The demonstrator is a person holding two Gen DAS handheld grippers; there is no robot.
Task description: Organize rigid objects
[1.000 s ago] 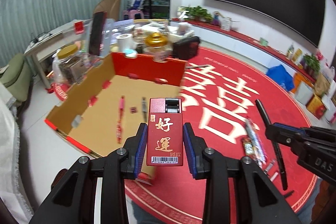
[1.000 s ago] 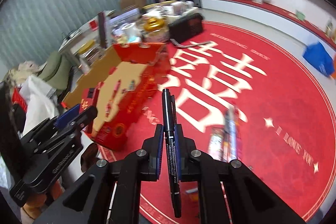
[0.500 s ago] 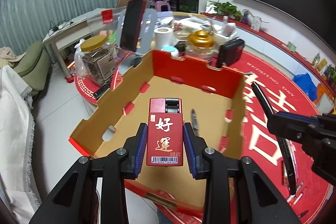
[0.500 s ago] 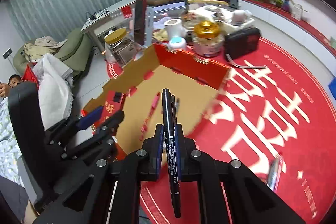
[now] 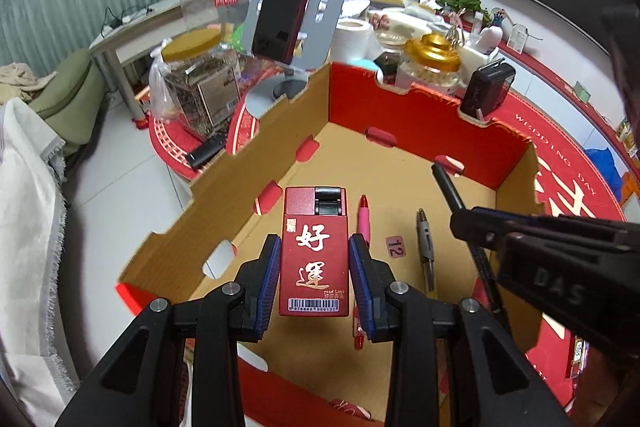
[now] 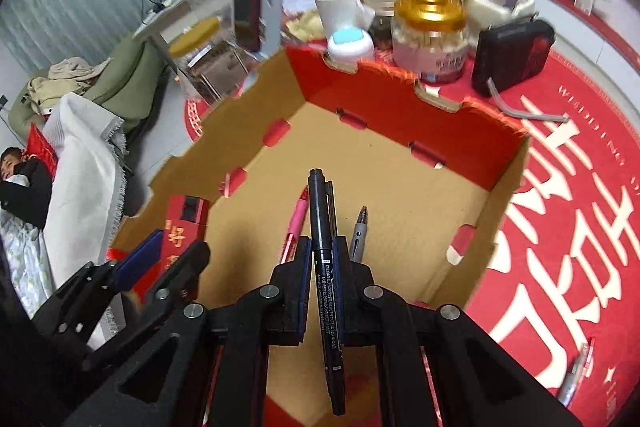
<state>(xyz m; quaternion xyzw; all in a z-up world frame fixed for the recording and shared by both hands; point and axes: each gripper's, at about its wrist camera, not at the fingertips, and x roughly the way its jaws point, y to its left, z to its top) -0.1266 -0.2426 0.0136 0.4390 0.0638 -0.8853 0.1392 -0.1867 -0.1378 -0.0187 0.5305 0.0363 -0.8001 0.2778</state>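
Note:
My left gripper point(image 5: 314, 247) is shut on a red box with gold Chinese characters point(image 5: 314, 255), held above the open cardboard box point(image 5: 516, 195). My right gripper point(image 6: 322, 247) is shut on a black marker point(image 6: 325, 267), also above the cardboard box point(image 6: 508, 167). The right gripper with the marker shows at the right of the left wrist view point(image 5: 476, 223). The left gripper with the red box shows at the left of the right wrist view point(image 6: 160, 251). A pink pen point(image 5: 363, 223) and a grey pen point(image 5: 425, 239) lie on the box floor, also seen in the right wrist view: pink point(image 6: 296, 223), grey point(image 6: 359, 231).
Behind the box stand a gold-lidded jar point(image 5: 430, 63), a yellow-lidded jar point(image 5: 200, 79), a phone on a stand point(image 5: 286, 3), a white roll point(image 5: 352, 35) and a black case point(image 5: 486, 91). More pens point(image 6: 574, 371) lie on the red tablecloth at the right. A small "12" tag point(image 5: 395, 247) lies in the box.
Both grippers have moved left from over the red tablecloth to above the cardboard box and come lower over it, each still holding its object.

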